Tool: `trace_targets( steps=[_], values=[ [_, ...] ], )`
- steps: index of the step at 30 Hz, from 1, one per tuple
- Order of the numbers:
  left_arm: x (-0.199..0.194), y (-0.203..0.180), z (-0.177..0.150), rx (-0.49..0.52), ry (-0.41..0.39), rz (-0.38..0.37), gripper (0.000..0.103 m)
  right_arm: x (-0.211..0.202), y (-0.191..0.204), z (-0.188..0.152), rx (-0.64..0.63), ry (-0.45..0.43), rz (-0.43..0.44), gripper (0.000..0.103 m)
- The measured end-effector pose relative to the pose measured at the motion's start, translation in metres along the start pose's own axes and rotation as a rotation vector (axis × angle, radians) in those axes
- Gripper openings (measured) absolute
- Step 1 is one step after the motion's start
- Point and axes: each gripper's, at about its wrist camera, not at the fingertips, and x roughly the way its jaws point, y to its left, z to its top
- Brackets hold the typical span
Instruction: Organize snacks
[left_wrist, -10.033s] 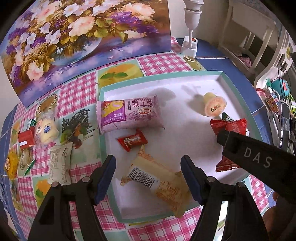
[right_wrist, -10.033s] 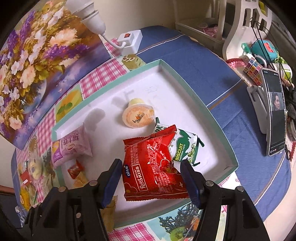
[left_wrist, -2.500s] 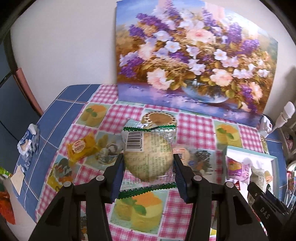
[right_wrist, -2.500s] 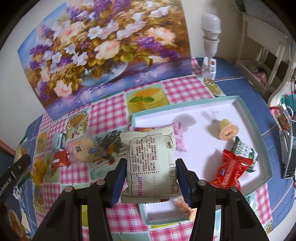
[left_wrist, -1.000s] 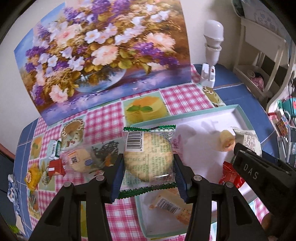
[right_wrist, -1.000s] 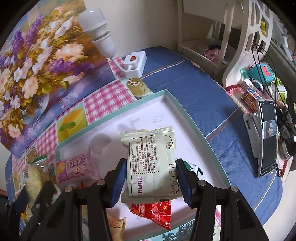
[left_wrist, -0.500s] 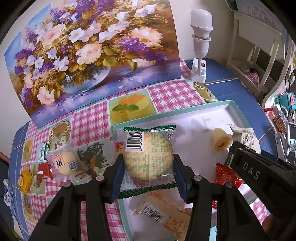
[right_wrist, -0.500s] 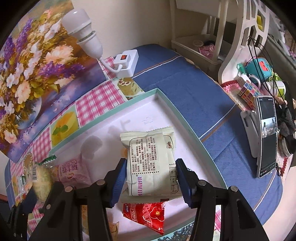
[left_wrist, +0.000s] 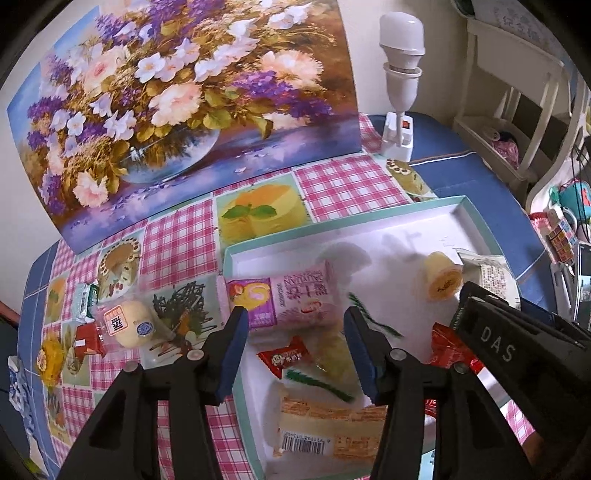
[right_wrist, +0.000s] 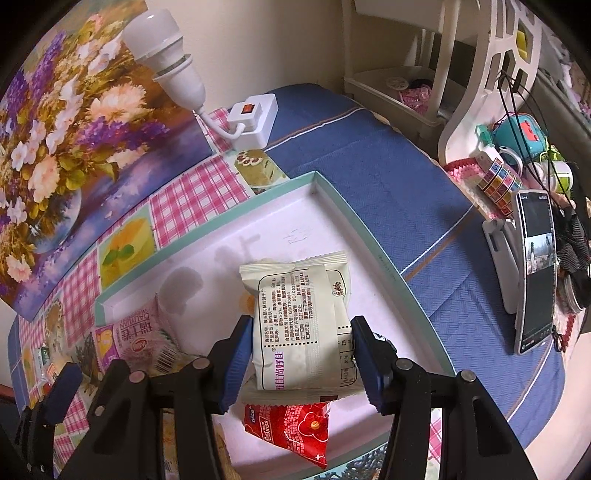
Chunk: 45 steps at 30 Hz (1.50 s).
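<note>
Two handheld tongs hang over a shallow tray (left_wrist: 476, 225) with a teal rim, set on a checked tabletop (left_wrist: 177, 240).

The left tongs (left_wrist: 293, 349) have just been opening and now grip nothing. A clear cracker pack (left_wrist: 334, 356) with green crimped ends is blurred between and below the jaws, apparently dropping into the tray. Under it lie a pink pack (left_wrist: 286, 297) at 12 o'clock, a small red candy (left_wrist: 282, 356) at 9 o'clock and a long wafer pack (left_wrist: 328, 430) at 6 o'clock.

The right tongs (right_wrist: 299, 354) are closed on a white pack (right_wrist: 299, 325), held above the tray's right half, with a red pack (right_wrist: 291, 430) just below at 6 o'clock.

Risks, as a guess: the cracker pack may land on the candy or wafer pack and slide; the white pack, if let go here, may settle on the red pack rather than on bare tray.

Open room: the tray's far right corner, at 1 o'clock in the right view, is bare. A jelly cup (left_wrist: 441, 277) sits nearby. The rim is low. A plug-in lamp (right_wrist: 255, 118) and a standing phone (right_wrist: 537, 271) lie outside the tray. More snacks wait on the tabletop at 9 o'clock in the left view.
</note>
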Motion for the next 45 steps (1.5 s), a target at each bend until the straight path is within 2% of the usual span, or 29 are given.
trace_targets(
  steps=[3, 7, 9, 13, 23, 30, 32, 33, 45],
  values=[
    [0.001, 0.006, 0.000, -0.022, 0.006, 0.005, 0.064, 0.002, 0.001, 0.001, -0.010, 0.003, 0.000, 0.058],
    [0.003, 0.013, 0.001, -0.052, 0.018, 0.021, 0.066, 0.001, 0.003, 0.001, -0.021, -0.003, 0.004, 0.067],
    [0.004, 0.016, 0.001, -0.068, 0.025, 0.025, 0.072, 0.000, 0.004, 0.002, -0.028, -0.006, 0.009, 0.069],
    [0.006, 0.026, 0.001, -0.116, 0.037, 0.041, 0.075, 0.000, 0.007, 0.001, -0.045, -0.010, 0.014, 0.080],
    [0.012, 0.050, -0.003, -0.253, 0.064, 0.080, 0.087, 0.002, 0.012, 0.001, -0.074, -0.015, 0.018, 0.091],
    [0.016, 0.061, -0.006, -0.315, 0.080, 0.106, 0.095, 0.002, 0.013, 0.001, -0.088, -0.020, 0.018, 0.092],
    [0.016, 0.063, -0.006, -0.322, 0.080, 0.107, 0.095, 0.003, 0.013, 0.000, -0.088, -0.019, 0.019, 0.102],
    [0.016, 0.063, -0.007, -0.324, 0.079, 0.106, 0.095, 0.003, 0.013, 0.000, -0.088, -0.020, 0.020, 0.103],
    [0.015, 0.066, -0.007, -0.333, 0.085, 0.102, 0.095, 0.004, 0.014, 0.000, -0.096, -0.017, 0.011, 0.103]
  ],
)
